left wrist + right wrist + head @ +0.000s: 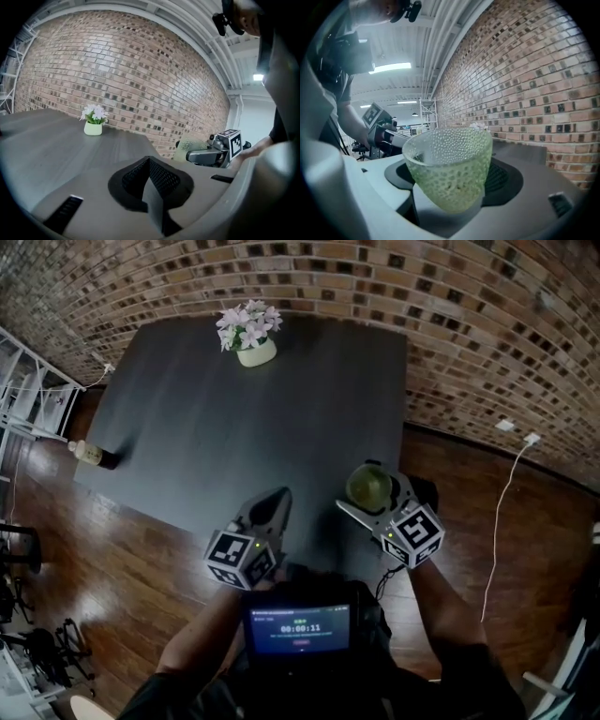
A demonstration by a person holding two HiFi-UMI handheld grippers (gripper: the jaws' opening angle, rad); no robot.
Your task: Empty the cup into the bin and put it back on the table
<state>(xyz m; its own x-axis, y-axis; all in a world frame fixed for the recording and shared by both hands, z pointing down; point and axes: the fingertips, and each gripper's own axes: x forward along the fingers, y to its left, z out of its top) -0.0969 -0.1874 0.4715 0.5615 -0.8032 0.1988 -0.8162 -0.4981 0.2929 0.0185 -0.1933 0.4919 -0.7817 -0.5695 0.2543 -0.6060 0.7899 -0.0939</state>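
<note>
1. Right now my right tongs (373, 495) are closed on the green pebbled glass cup (449, 164), one pad on each side of its lower wall.
2. The cup stands nearly upright in the grip, mouth up, at the near right corner of the dark table (234, 437).
3. I cannot tell what is inside the cup.
4. My left tongs (274, 505) have their jaws pressed together with nothing between them, and they sit at the near edge of the table, just left of the cup.
5. A small white pot of pale flowers (255, 351) stands at the far edge.
6. A bottle (94, 456) lies at the left edge.
7. A brick wall (450, 324) runs behind the table.
</note>
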